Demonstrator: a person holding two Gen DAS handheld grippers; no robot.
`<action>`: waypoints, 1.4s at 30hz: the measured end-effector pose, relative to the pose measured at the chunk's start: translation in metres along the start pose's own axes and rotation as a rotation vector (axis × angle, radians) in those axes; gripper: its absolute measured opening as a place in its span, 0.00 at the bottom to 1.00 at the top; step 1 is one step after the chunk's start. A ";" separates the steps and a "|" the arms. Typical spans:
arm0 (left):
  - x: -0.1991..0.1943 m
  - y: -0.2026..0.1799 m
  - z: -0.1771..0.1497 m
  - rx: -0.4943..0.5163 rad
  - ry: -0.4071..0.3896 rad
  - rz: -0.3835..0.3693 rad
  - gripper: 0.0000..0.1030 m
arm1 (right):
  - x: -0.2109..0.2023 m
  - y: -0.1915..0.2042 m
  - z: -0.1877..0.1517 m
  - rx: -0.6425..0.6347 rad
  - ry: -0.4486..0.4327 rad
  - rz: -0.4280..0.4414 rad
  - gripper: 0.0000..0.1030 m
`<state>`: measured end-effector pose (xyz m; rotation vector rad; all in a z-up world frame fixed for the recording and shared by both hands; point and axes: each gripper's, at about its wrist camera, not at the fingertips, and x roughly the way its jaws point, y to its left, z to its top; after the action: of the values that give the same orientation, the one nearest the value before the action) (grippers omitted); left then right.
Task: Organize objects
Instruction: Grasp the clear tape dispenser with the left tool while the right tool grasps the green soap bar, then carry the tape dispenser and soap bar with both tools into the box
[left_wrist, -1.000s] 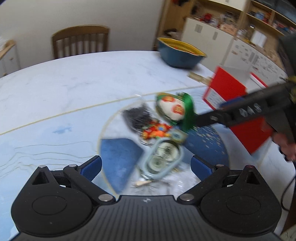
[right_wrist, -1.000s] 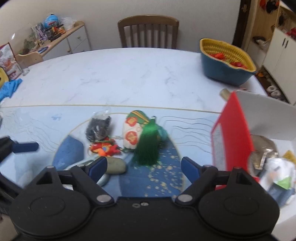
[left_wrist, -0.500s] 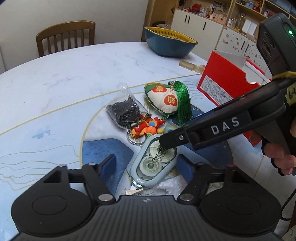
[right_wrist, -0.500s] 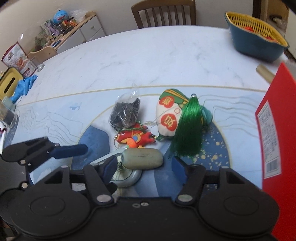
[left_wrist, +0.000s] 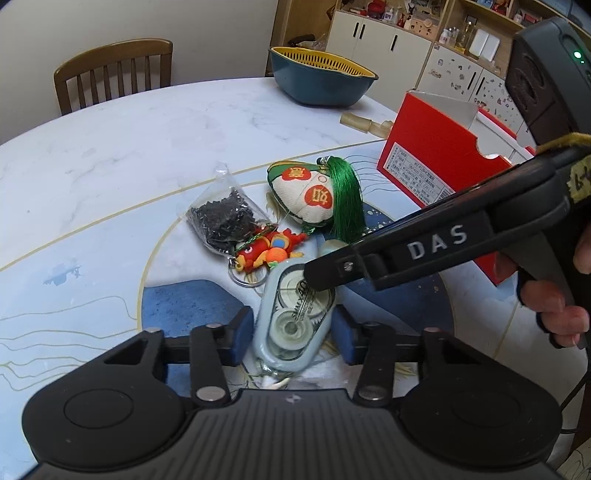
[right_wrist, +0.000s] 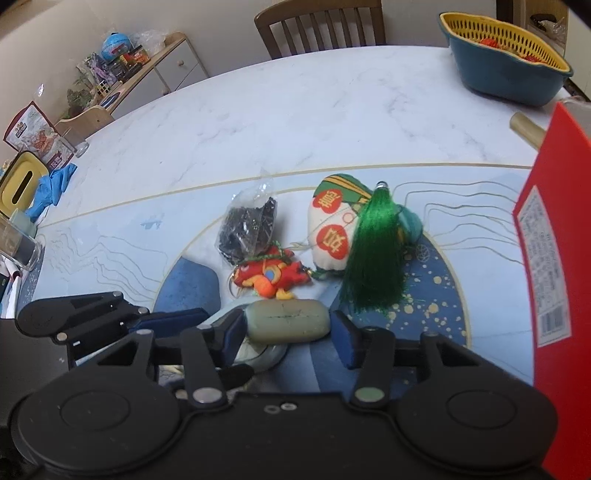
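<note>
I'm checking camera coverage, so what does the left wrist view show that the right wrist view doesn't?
Left wrist only: the oval tape dispenser between the closing left gripper, and white cabinets.

Right wrist only: the grey-green stone between the closing right gripper, and a blue cloth.

Both: green tassel, red dragon keychain, bag of black bits, red box, blue basket.

A wooden chair (left_wrist: 112, 72) stands behind the marble table (left_wrist: 147, 140), cabinets (left_wrist: 388, 44) beyond.
</note>
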<state>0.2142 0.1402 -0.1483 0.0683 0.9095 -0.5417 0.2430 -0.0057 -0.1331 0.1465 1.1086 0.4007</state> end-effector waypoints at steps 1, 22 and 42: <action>-0.002 -0.001 0.001 0.000 -0.008 0.003 0.31 | -0.003 0.000 0.000 0.000 -0.005 -0.003 0.47; 0.013 -0.031 0.009 0.107 0.042 0.112 0.70 | -0.108 -0.026 -0.035 -0.060 -0.099 -0.034 0.47; 0.013 -0.048 0.016 0.026 0.040 0.197 0.47 | -0.171 -0.071 -0.053 -0.081 -0.153 -0.034 0.47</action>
<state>0.2098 0.0885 -0.1400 0.1909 0.9228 -0.3695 0.1478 -0.1416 -0.0349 0.0854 0.9422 0.3965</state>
